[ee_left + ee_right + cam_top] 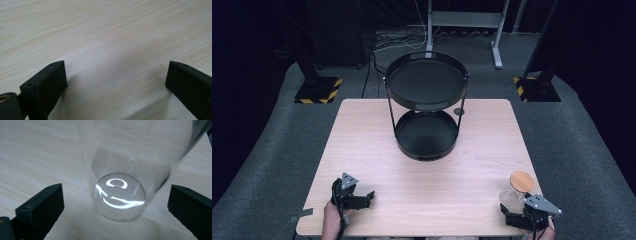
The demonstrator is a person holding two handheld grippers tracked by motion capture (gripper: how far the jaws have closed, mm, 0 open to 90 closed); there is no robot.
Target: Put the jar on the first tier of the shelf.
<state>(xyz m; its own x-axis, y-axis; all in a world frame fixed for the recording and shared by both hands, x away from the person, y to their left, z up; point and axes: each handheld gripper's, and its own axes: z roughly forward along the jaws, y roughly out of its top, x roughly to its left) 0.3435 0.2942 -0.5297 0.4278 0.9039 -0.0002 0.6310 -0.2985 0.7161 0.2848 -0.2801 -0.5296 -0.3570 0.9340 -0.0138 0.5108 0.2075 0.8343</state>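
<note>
A clear glass jar stands near the table's front right corner, and a round wooden lid appears to sit on top of it. My right gripper is open just in front of the jar. In the right gripper view, the jar rests on the wood between the two jaws of my right gripper, with a gap on each side. Near the front left corner, my left gripper points right. It is open over bare wood, with nothing between its jaws.
A black two-tier round tray stand occupies the middle back of the light wooden table, both tiers bare. A small grey disc lies beside its right leg. Grey floor surrounds the table.
</note>
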